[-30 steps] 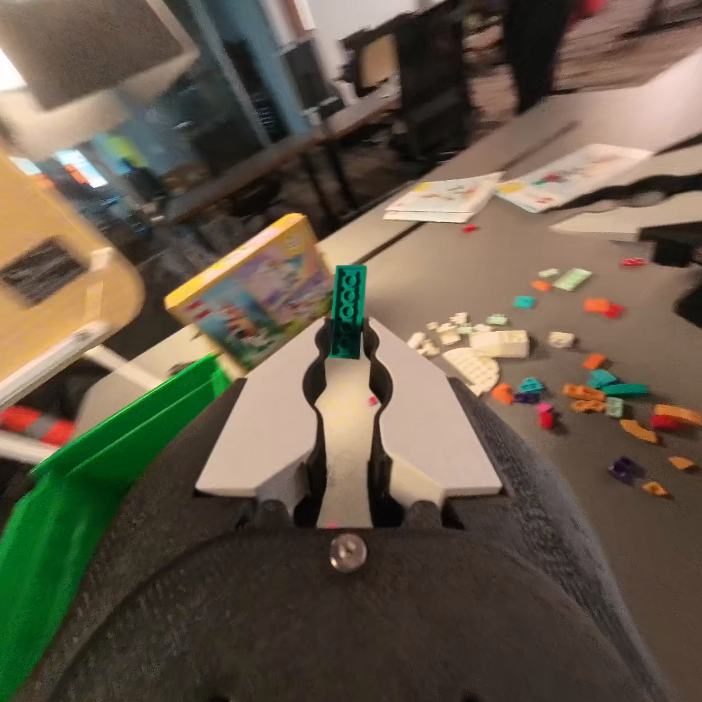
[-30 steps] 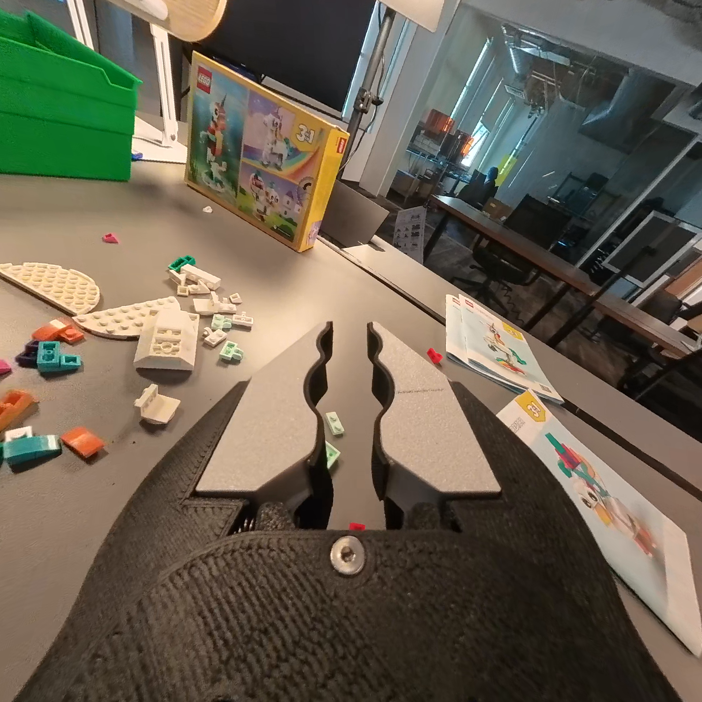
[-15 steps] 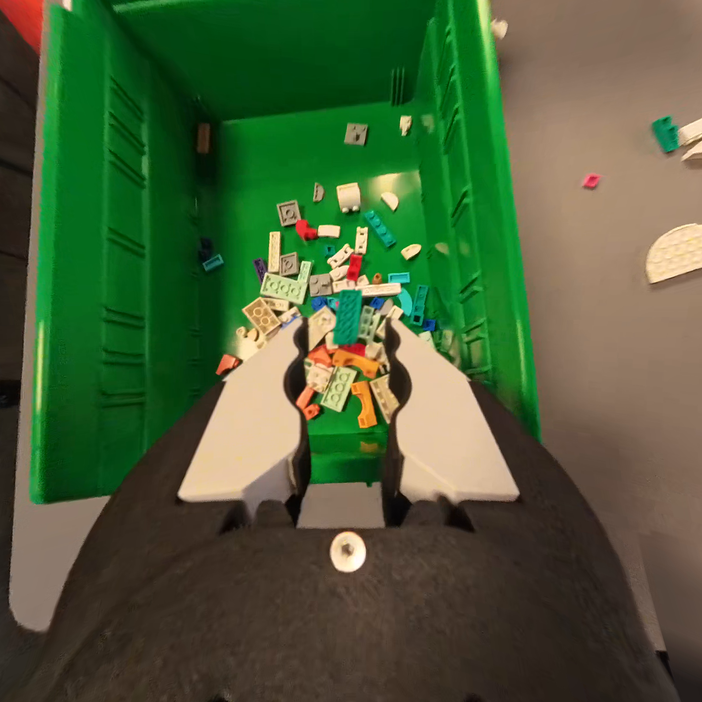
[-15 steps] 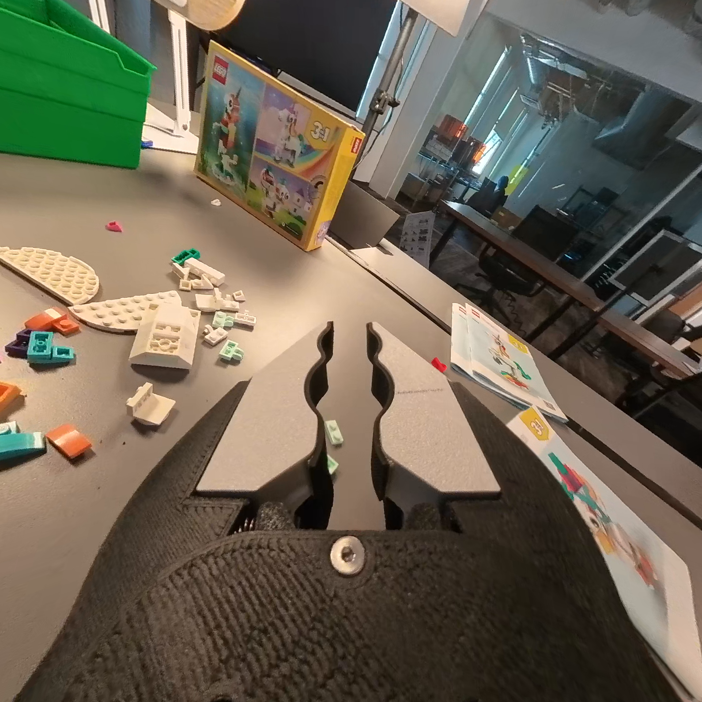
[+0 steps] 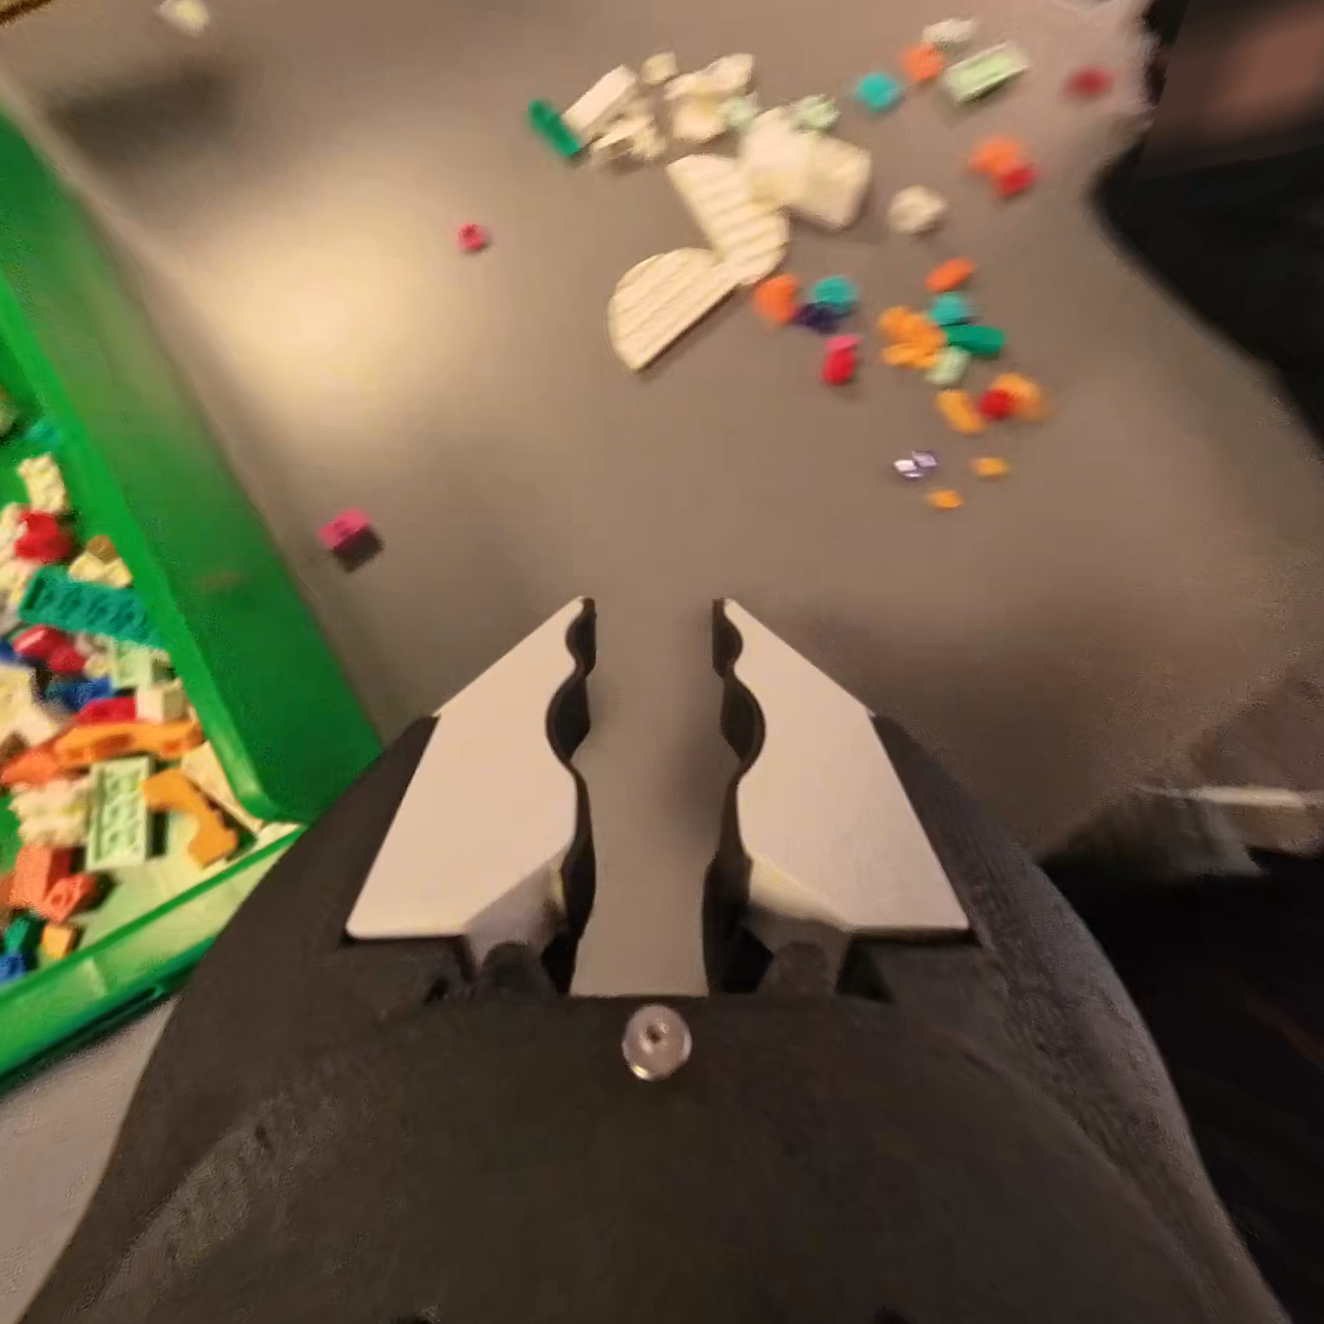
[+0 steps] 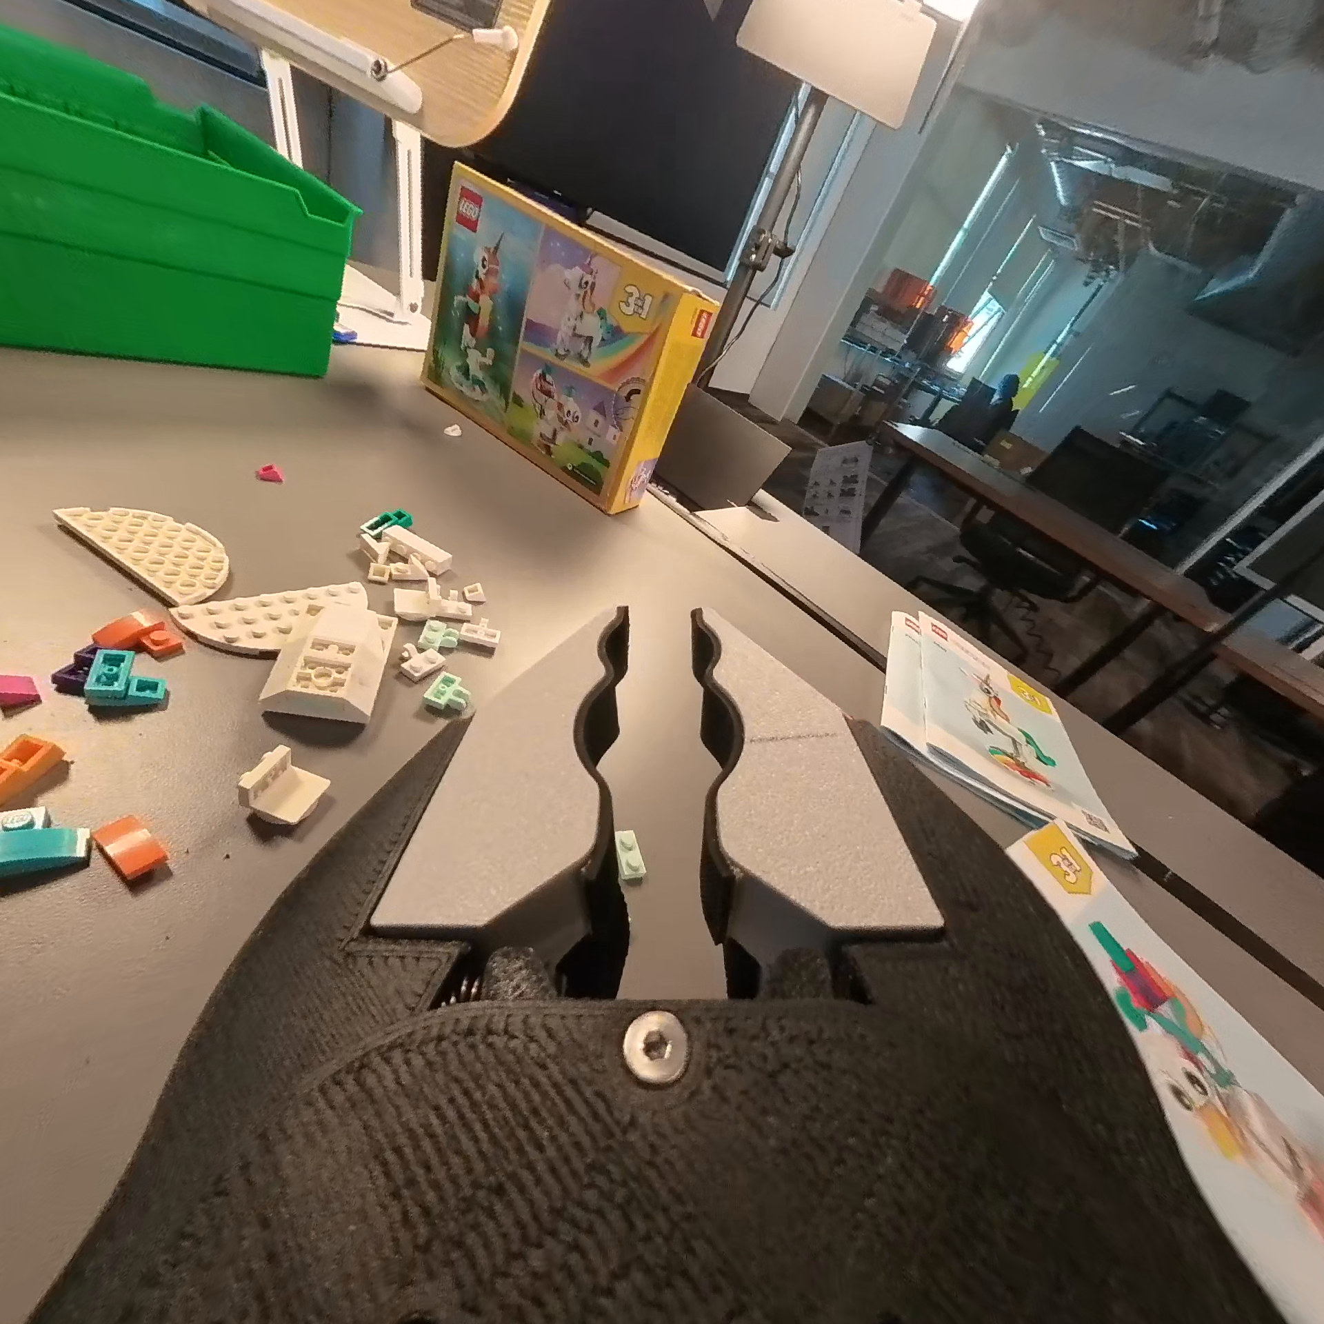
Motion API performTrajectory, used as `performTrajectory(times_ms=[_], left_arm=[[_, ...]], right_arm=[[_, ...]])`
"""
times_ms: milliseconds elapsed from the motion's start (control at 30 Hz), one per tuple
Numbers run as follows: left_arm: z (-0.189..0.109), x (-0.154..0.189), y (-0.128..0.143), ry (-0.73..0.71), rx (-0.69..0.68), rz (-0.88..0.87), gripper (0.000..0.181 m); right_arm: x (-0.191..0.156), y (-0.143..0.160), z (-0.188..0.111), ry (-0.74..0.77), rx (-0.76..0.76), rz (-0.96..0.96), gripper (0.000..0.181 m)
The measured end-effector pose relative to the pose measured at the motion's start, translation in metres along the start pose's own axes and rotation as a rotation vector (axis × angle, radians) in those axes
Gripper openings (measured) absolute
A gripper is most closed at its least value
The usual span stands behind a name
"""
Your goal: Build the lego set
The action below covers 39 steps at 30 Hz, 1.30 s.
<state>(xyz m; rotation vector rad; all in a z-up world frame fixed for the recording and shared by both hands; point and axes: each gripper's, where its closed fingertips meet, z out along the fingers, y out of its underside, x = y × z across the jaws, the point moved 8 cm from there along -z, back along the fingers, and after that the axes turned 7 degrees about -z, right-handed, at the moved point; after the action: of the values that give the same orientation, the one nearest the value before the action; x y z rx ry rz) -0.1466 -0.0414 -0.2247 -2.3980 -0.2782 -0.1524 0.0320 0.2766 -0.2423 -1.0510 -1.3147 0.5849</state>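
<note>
My left gripper [image 5: 653,609] is open and empty above the grey table [image 5: 501,444], just right of the green bin [image 5: 186,573]. The bin holds several loose bricks, among them a long teal plate [image 5: 86,612]. A small pink brick [image 5: 345,531] lies on the table ahead of the left fingers. My right gripper [image 6: 659,616] is open and empty, low over the table. A small mint plate [image 6: 629,854] lies on the table between its fingers. White plates and small bricks [image 6: 322,645] lie to its left.
A toy set box [image 6: 566,380] stands at the back next to the green bin [image 6: 157,243]. Instruction booklets [image 6: 996,731] lie at the right by the table edge. Scattered coloured bricks [image 5: 924,337] and a white half-round plate [image 5: 666,308] lie on the table. A lamp stand [image 6: 408,215] rises behind.
My left gripper swung over the bin with the teal plate, opened and let it go into the bin, then turned right toward the table. My right gripper drifted slightly and stayed open.
</note>
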Motion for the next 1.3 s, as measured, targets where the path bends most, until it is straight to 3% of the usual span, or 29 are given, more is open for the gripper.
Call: performTrajectory(times_ms=[233,433,667,867,967,1133,1300], left_arm=[[0.033,-0.026,-0.007,-0.392,0.118,-0.011,0.026],[0.049,-0.039,-0.016,-0.564,0.095,0.001,0.027],[0.057,-0.042,-0.017,-0.641,0.052,-0.006,0.031],[0.058,-0.026,-0.017,-0.528,0.101,0.098,0.030],[0.054,-0.018,-0.020,-0.480,-0.011,0.323,0.030],[0.036,-0.012,-0.049,-0.334,-0.282,0.775,0.033],[0.057,-0.032,-0.079,-0.192,-0.639,0.847,0.045]], right_arm=[[0.000,0.000,-0.001,0.002,0.001,0.005,0.016],[0.000,0.000,-0.001,0.001,0.003,0.017,0.016],[0.002,0.000,-0.002,0.011,0.010,0.024,0.015],[0.003,0.000,-0.003,0.018,0.015,0.033,0.015],[0.004,0.000,-0.004,0.021,0.018,0.037,0.015],[0.006,0.000,-0.005,0.030,0.023,0.052,0.015],[0.009,0.000,-0.007,0.057,0.029,0.060,0.016]])
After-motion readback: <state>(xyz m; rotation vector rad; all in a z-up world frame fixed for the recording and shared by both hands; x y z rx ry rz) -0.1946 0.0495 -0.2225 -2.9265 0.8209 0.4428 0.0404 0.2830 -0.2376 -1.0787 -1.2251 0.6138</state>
